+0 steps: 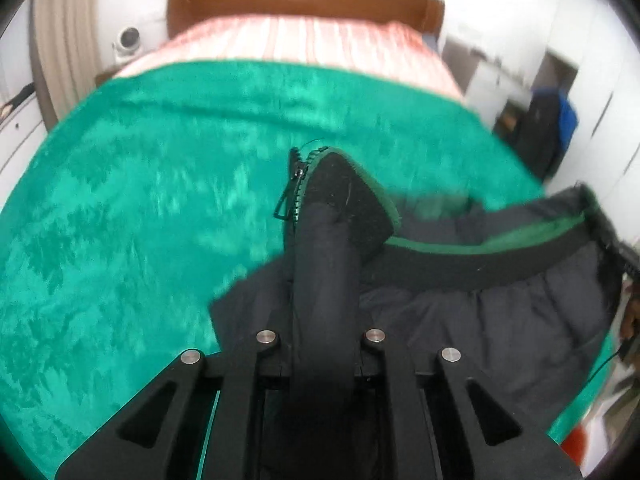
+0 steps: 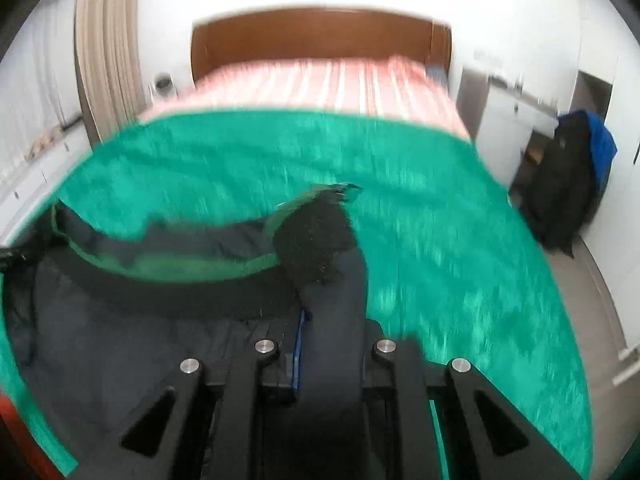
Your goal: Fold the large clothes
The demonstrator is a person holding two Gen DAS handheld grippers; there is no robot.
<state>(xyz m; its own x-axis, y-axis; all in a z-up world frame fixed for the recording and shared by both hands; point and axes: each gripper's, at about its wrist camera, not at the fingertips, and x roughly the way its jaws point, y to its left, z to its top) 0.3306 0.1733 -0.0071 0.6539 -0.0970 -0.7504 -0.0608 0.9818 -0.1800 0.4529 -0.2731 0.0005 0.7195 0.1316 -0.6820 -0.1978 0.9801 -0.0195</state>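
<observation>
A large black padded jacket (image 1: 480,320) with a green-edged fleece collar and a zipper (image 1: 294,184) hangs above the green blanket (image 1: 120,220) on the bed. My left gripper (image 1: 322,344) is shut on the jacket's front edge near the zipper end; the cloth stands up between its jaws and hides the fingertips. In the right wrist view the jacket (image 2: 120,340) stretches left, and my right gripper (image 2: 332,360) is shut on its other collar corner (image 2: 316,236). The jacket spans between both grippers.
The green blanket (image 2: 440,260) covers the near half of the bed; a pink striped sheet (image 2: 328,84) and a brown headboard (image 2: 320,36) lie beyond. A dark and blue garment (image 2: 572,176) hangs at the right by white cabinets. A curtain (image 2: 108,52) is at the left.
</observation>
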